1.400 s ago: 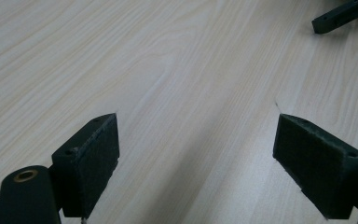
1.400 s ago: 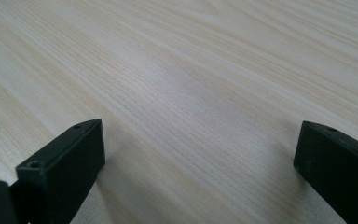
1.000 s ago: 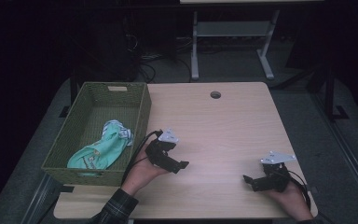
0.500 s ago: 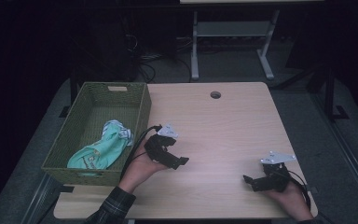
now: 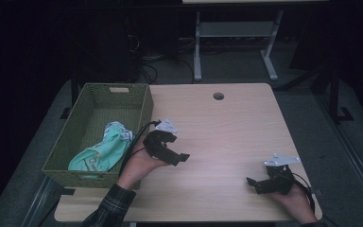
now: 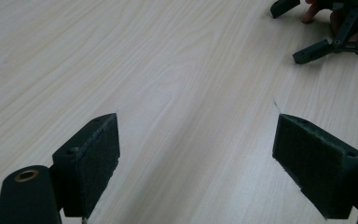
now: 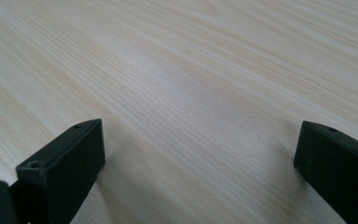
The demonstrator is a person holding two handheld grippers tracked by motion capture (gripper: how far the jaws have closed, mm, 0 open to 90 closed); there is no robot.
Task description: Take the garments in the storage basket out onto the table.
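Observation:
My left gripper (image 5: 178,158) is held just above the wooden table (image 5: 217,132), right of a green woven basket (image 5: 144,109), and it is open with nothing between the jaws. From the left gripper view, this gripper (image 6: 196,140) faces bare wood, with the other gripper (image 6: 328,37) far off at the top right. Near the table's front right corner my right gripper (image 5: 254,183) rests low, open and empty. In its own view the right gripper (image 7: 200,144) has bare table between its jaws. A crumpled teal and white cloth (image 5: 101,151) lies inside the basket.
A round cable hole (image 5: 218,96) sits near the table's far edge. Beyond the table stands a white metal frame (image 5: 236,33) on a dark floor. The person's plaid sleeve (image 5: 111,208) enters at the front left.
The left gripper has lifted slightly and drifted towards the far side, near the basket. The right gripper has stayed in place.

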